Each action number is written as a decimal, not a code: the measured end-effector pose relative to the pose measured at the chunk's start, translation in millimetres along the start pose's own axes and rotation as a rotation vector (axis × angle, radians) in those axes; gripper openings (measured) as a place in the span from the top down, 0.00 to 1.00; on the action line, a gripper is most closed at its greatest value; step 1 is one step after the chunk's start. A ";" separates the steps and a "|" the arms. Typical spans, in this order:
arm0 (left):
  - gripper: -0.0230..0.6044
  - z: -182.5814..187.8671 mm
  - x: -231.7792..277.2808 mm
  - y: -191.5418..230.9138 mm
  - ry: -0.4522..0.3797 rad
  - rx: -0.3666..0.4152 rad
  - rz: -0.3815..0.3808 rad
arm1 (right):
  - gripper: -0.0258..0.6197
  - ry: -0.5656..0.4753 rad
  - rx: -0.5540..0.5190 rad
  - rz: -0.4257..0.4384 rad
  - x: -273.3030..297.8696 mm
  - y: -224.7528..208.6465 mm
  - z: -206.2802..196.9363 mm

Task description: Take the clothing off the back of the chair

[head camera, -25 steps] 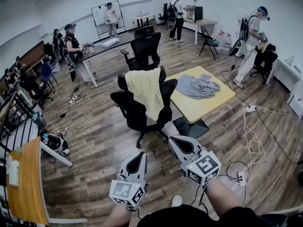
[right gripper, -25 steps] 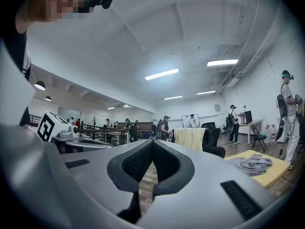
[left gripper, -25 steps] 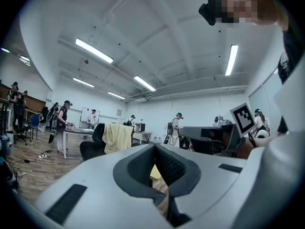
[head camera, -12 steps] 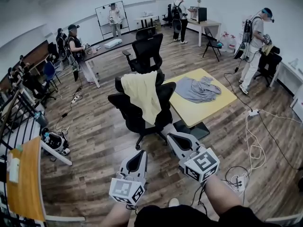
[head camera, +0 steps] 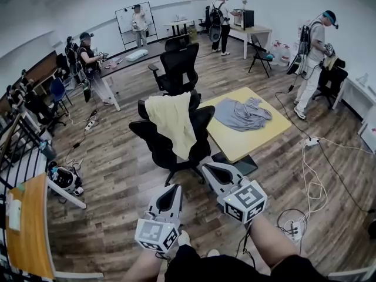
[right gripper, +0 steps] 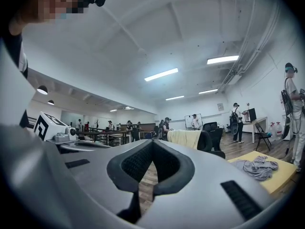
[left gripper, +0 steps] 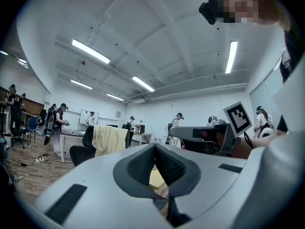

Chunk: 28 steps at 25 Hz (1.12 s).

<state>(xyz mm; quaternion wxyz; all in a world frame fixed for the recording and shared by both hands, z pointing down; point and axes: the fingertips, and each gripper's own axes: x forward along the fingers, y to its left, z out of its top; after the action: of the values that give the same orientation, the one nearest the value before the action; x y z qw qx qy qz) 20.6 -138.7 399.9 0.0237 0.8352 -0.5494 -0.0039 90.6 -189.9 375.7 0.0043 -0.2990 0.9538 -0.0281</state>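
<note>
A pale yellow garment (head camera: pixel 171 120) hangs over the back of a black office chair (head camera: pixel 167 148) in the middle of the head view. Both grippers are held level, short of the chair and pointing toward it. My left gripper (head camera: pixel 174 188) is shut, with nothing between its jaws. My right gripper (head camera: pixel 207 168) is also shut and empty, closer to the chair's base. In the left gripper view the garment (left gripper: pixel 108 140) shows left of the closed jaw tips of the left gripper (left gripper: pixel 154 147). In the right gripper view the garment (right gripper: pixel 183 138) lies just right of the tips of the right gripper (right gripper: pixel 152 142).
A yellow table (head camera: pixel 258 137) stands right of the chair with a grey garment (head camera: pixel 242 114) on it. A second black chair (head camera: pixel 179 66) stands behind. Cables and a power strip (head camera: pixel 294 227) lie on the floor at right. Several people stand around the room.
Both grippers have moved forward a little toward the chair, which now sits slightly closer in the head view. The jaws stay shut and the garment has not moved.
</note>
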 end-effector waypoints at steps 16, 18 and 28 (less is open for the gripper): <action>0.94 -12.2 81.4 95.7 0.020 -0.028 -0.053 | 0.94 0.019 0.052 -0.049 117.3 -64.8 -17.9; 0.94 -13.6 93.3 110.7 0.025 -0.037 -0.057 | 0.94 0.025 0.070 -0.060 135.3 -74.4 -21.3; 0.94 -13.9 138.5 172.5 0.033 -0.045 -0.094 | 0.85 0.061 0.117 -0.130 204.1 -120.1 -42.8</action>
<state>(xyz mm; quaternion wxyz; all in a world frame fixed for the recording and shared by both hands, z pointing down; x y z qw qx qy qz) -82.3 -333.5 424.1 0.0515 0.8593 -0.5088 -0.0034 -9.6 -402.7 427.0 -0.0092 -0.3587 0.9287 -0.0933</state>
